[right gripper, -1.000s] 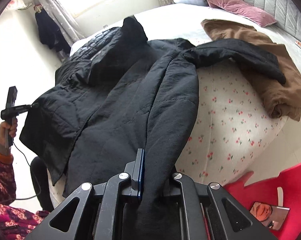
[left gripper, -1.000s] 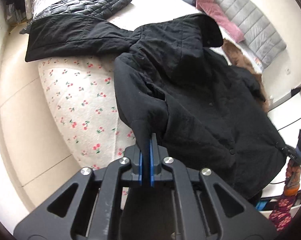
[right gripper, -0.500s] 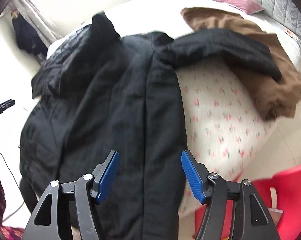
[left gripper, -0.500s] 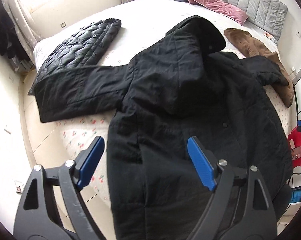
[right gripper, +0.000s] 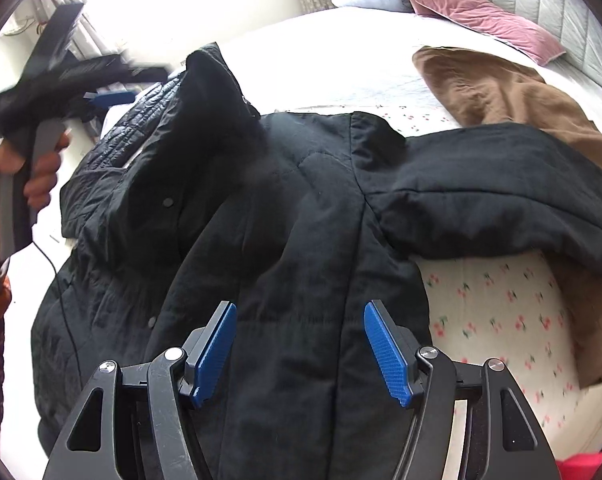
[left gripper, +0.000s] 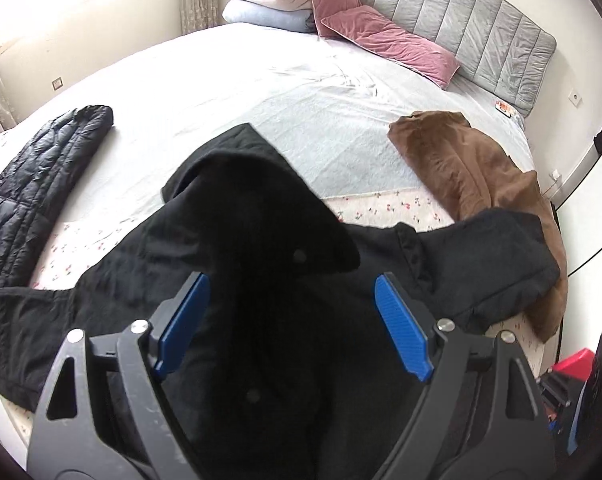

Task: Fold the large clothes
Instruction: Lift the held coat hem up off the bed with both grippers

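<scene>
1. Right wrist view: right gripper (right gripper: 299, 354) spread wide, empty, directly above the black coat (right gripper: 293, 216).
2. Coat runs lengthwise away across the bed (right gripper: 321, 36); its sleeve (right gripper: 501, 188) extends rightward.
3. Left gripper (left gripper: 289, 330), likewise released, hovers nearer the hood (left gripper: 261, 184).

Black hooded coat (left gripper: 269, 280) spread on bed (left gripper: 261, 92)
</scene>
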Tool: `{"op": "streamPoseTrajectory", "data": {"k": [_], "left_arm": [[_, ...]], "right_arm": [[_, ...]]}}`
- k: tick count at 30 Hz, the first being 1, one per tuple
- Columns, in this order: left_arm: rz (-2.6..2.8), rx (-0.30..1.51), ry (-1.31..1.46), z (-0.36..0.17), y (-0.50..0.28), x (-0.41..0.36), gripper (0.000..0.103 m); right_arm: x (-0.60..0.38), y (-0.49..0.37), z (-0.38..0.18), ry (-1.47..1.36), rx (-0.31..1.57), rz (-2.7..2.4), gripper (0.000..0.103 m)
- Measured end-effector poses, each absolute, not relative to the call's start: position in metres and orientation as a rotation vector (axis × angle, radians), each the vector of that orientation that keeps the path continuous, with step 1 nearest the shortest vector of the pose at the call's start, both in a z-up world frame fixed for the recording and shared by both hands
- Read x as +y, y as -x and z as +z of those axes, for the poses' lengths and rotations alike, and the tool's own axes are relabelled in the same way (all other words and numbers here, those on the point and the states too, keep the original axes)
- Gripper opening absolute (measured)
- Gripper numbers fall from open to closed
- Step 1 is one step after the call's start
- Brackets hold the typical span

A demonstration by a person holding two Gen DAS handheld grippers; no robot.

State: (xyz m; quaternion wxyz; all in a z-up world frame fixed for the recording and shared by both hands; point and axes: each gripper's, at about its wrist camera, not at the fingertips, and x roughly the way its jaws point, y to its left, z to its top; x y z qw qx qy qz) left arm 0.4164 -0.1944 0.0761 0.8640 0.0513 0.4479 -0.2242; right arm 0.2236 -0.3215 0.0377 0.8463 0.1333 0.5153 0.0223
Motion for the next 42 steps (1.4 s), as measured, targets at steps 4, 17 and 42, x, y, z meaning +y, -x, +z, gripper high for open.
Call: {"op": "streamPoseTrajectory", "data": {"k": [4,17,42], "left_arm": [[-0.437,0.926,-0.107,0.056,-0.450,-0.231,0.064],[-0.462,0.841,-0.005,0.091,-0.400,-0.071,0.003],[-0.271,1.163,-0.101,0.008,-0.500,0.031,0.065]], "right_arm": [[-0.328,-0.247,0.022,-0.290,1.089,0.057,0.067],[-0.323,-0.297,0.014,-0.345,1.064,0.069,0.067],[-0.168,-0.568,0.004,-0.237,1.099,0.114,0.068]]}}
